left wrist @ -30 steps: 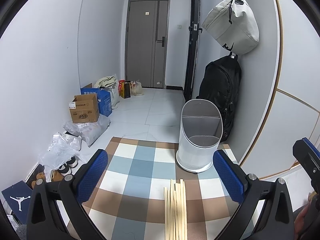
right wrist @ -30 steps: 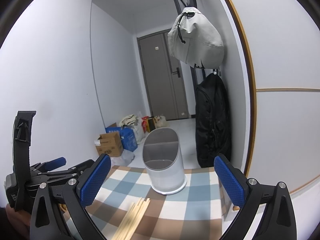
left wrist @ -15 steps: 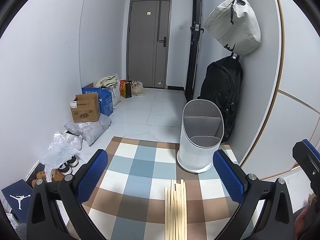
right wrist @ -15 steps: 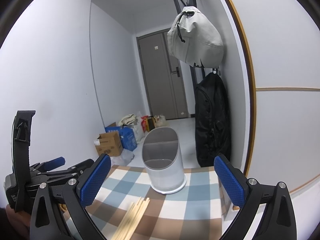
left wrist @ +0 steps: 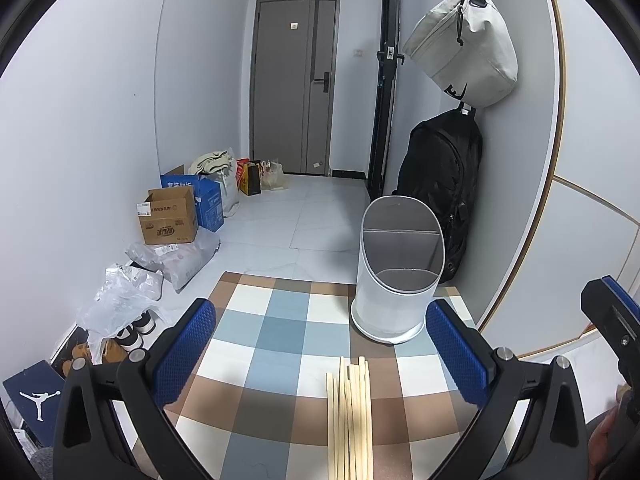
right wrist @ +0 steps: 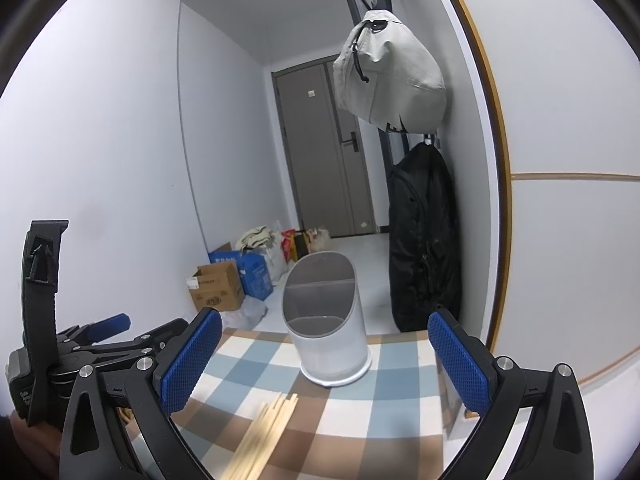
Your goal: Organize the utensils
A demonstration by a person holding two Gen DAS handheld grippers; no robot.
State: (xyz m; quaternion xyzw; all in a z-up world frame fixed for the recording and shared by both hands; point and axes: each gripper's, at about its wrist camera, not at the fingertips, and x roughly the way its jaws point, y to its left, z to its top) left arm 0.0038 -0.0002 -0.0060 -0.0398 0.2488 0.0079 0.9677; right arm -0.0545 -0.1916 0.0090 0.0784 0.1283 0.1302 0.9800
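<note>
A bundle of pale wooden chopsticks (left wrist: 349,416) lies flat on a checked cloth (left wrist: 280,328), pointing toward a white utensil holder (left wrist: 394,276) with a grey divided inside. My left gripper (left wrist: 320,352) hangs open above the near end of the chopsticks, holding nothing. In the right wrist view the chopsticks (right wrist: 264,432) lie at the lower middle and the holder (right wrist: 326,320) stands behind them. My right gripper (right wrist: 324,360) is open and empty. The left gripper's body (right wrist: 80,344) shows at its left.
Cardboard and blue boxes (left wrist: 172,220), plastic bags (left wrist: 120,300) and shoes line the left wall on the floor. A black backpack (left wrist: 440,184) and a grey bag (left wrist: 464,48) hang on the right wall behind the holder. A grey door (left wrist: 294,88) closes the hallway.
</note>
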